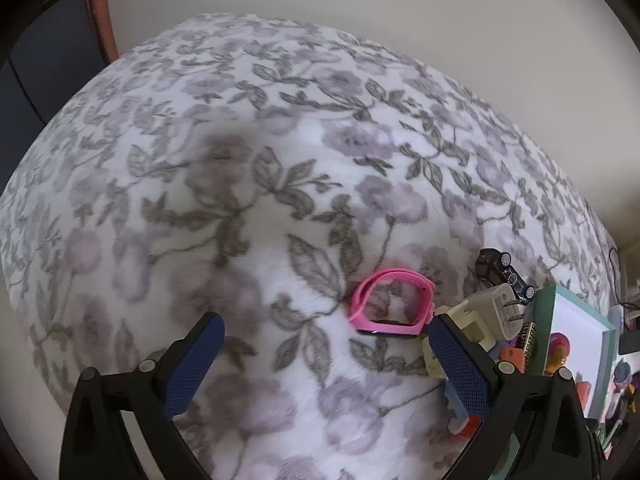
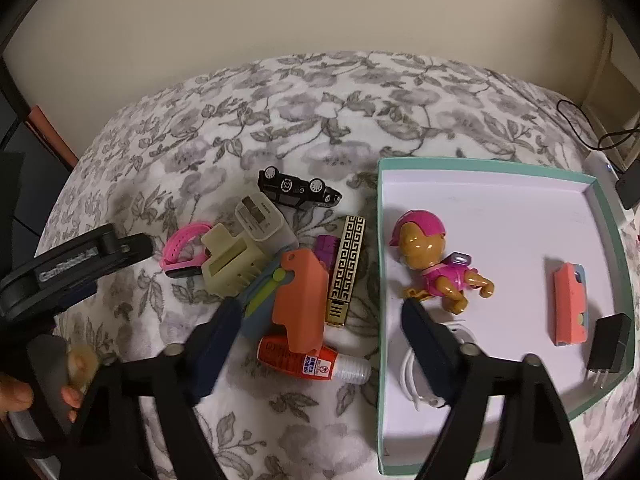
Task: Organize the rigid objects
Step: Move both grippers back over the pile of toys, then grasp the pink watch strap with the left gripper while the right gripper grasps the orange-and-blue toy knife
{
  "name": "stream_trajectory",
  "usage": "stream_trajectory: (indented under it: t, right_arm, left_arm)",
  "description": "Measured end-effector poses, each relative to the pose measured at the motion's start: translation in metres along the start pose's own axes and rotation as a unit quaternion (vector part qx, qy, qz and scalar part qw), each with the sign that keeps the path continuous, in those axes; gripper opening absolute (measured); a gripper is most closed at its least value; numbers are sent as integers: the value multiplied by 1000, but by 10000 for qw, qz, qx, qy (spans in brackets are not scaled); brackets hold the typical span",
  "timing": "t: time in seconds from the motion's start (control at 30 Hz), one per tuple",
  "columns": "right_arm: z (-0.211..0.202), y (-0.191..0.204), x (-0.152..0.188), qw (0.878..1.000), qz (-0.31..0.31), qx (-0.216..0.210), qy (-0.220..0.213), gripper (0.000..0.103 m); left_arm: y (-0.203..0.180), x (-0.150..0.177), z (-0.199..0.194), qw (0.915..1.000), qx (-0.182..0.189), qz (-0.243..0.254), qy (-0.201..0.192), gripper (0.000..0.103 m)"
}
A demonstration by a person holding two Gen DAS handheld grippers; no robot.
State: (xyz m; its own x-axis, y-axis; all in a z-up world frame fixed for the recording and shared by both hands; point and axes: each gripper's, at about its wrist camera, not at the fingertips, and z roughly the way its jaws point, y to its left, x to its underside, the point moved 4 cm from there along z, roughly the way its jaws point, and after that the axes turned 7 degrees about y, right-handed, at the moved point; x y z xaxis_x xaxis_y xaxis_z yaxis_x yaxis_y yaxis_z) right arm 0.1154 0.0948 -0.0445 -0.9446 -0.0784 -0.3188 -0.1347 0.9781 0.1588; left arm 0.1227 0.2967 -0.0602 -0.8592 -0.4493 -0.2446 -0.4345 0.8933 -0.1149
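A heap of small items lies on the floral blanket (image 2: 280,120): a pink watch band (image 1: 390,304) (image 2: 182,246), cream chargers (image 2: 244,256) (image 1: 494,306), a black toy car (image 2: 298,190) (image 1: 504,270), an orange plastic piece (image 2: 302,300), a gold-patterned black bar (image 2: 347,268) and a glue bottle (image 2: 312,362). The teal-rimmed white box (image 2: 612,248) holds a pink-helmeted pup figure (image 2: 432,260), an orange case (image 2: 570,306), a black adapter (image 2: 610,346) and a white cable (image 2: 412,376). My left gripper (image 1: 324,354) is open, left of the heap. My right gripper (image 2: 320,326) is open above the heap's near edge.
A black cable (image 2: 588,128) and a dark device (image 2: 630,188) lie beyond the box at the far right. A hand (image 2: 24,392) holds the left gripper's handle at the left edge. Bare blanket stretches to the left and far side; a wall stands behind.
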Motion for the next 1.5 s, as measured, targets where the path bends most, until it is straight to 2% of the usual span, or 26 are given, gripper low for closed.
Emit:
stream_trajectory:
  t: [0.17, 0.37, 0.5, 0.8, 1.0, 1.17, 1.43, 1.5]
  right_arm:
    - [11, 7, -5, 9999, -98, 43, 110, 63]
    - [23, 14, -8, 9994, -221, 133, 218, 56]
    - [33, 14, -8, 9990, -237, 202, 305, 54]
    - [35, 14, -8, 9988, -302, 277, 260, 51]
    - [35, 13, -8, 9989, -279, 242, 280, 50]
    - [34, 12, -7, 9989, -271, 245, 283, 50]
    - [34, 12, -8, 9989, -275, 248, 289, 50]
    - [34, 12, -8, 9989, -276, 241, 290, 50]
  left_arm:
    - [-15, -5, 17, 9996, -13, 243, 105, 103]
    - [-29, -9, 32, 9984, -96, 535, 143, 103]
    - [-38, -8, 39, 9975, -40, 689, 180, 103]
    - [-29, -16, 33, 9984, 298, 435, 195, 103]
    - [-15, -24, 27, 9997, 27, 247, -68, 103]
    - [-24, -21, 45, 9994, 132, 331, 21, 103]
    - [-28, -20, 50, 9989, -147, 441, -34, 103]
    - [-26, -21, 53, 9993, -71, 359, 14, 103]
